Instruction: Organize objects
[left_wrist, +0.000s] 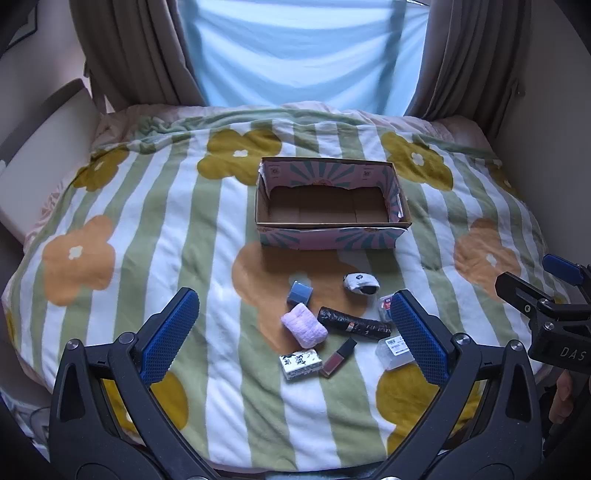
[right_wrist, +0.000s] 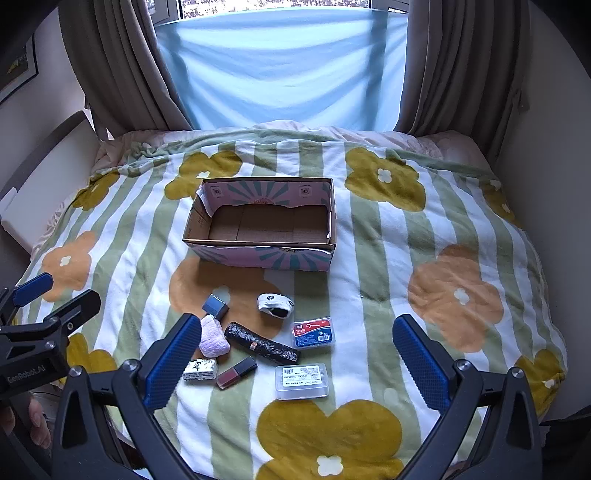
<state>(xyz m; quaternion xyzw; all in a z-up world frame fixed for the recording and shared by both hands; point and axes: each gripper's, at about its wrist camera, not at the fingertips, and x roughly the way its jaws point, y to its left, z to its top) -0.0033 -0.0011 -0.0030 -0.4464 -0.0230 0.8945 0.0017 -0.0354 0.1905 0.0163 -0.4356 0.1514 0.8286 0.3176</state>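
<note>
An empty cardboard box with pink and teal print stands open on the bed. In front of it lie several small items: a blue cube, a rolled white sock, a pink rolled cloth, a black wrapped roll, a lip gloss, a patterned white packet, a clear plastic case and a blue-and-red case. My left gripper and right gripper are open, empty, above the near items.
A striped flower blanket covers the bed. Curtains and a blue-covered window are behind. A headboard lies at left. Each gripper shows in the other's view: the right one, the left one.
</note>
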